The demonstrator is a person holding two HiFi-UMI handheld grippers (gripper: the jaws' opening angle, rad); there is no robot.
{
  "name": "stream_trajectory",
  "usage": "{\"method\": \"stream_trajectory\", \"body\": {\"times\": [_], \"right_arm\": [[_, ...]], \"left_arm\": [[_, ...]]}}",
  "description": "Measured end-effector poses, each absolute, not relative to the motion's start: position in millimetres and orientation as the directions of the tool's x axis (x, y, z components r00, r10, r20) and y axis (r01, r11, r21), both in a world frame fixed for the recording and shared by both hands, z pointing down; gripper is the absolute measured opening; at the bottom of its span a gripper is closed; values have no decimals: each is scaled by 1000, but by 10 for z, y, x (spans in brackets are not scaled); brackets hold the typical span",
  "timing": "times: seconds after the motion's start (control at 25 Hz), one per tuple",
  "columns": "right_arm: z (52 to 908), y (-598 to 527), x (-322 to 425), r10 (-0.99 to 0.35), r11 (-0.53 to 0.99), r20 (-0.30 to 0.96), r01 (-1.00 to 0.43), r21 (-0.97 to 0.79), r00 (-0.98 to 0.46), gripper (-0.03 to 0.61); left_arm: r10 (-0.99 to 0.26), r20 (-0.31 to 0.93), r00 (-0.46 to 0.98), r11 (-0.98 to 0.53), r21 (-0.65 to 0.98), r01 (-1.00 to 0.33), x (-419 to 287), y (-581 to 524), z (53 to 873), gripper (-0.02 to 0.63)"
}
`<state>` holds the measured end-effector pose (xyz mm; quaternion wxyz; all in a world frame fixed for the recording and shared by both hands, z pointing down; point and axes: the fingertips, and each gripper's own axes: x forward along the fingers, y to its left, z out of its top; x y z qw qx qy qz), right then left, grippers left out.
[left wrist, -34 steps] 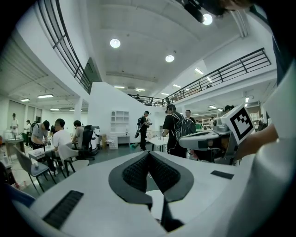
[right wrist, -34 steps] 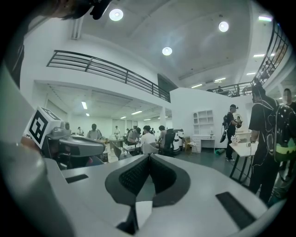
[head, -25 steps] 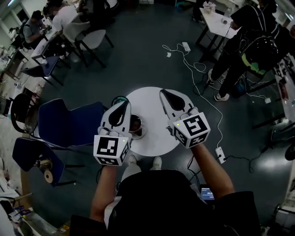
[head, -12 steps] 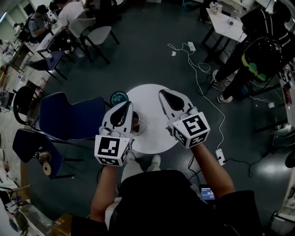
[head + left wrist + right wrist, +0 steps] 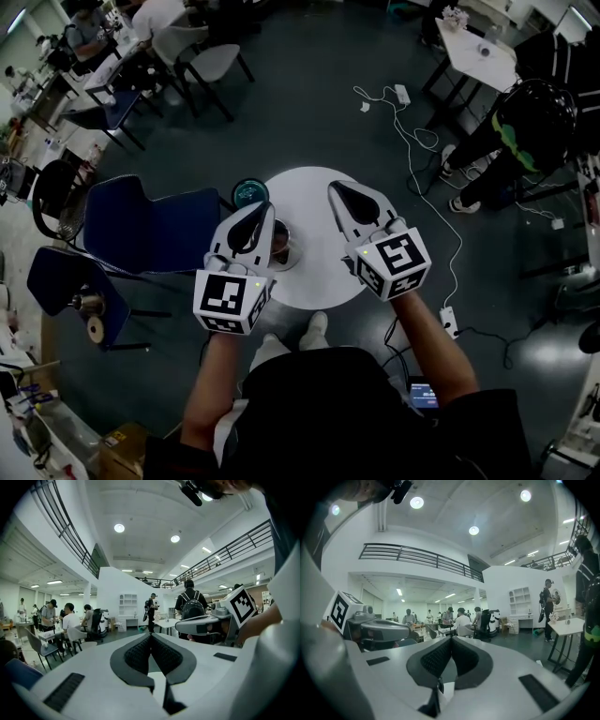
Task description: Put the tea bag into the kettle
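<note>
The left gripper [image 5: 262, 209] and right gripper [image 5: 335, 188] are matt white plastic with black, finely dimpled pads [image 5: 136, 656]. The table [image 5: 319, 267] is smooth matt white, the kettle [image 5: 279, 246] shiny at its rim, the floor [image 5: 309, 122] glossy.

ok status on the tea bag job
Left gripper shut, empty; right gripper shut, empty. Kettle on round table, partly behind left gripper. Tea bag not in sight. Nothing seen in the way.
</note>
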<state>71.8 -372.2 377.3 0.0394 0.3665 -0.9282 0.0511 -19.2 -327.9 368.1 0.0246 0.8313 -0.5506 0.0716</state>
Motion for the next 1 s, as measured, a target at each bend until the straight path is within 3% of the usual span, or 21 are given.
{"method": "stream_trajectory", "body": {"times": [1.0], "right_arm": [[3552,-2883,171,-706,702,95,-711,-30,-702,18]], "left_arm": [[-901,92,425,-429,-32,-903,-713,-2533,3482,15]]}}
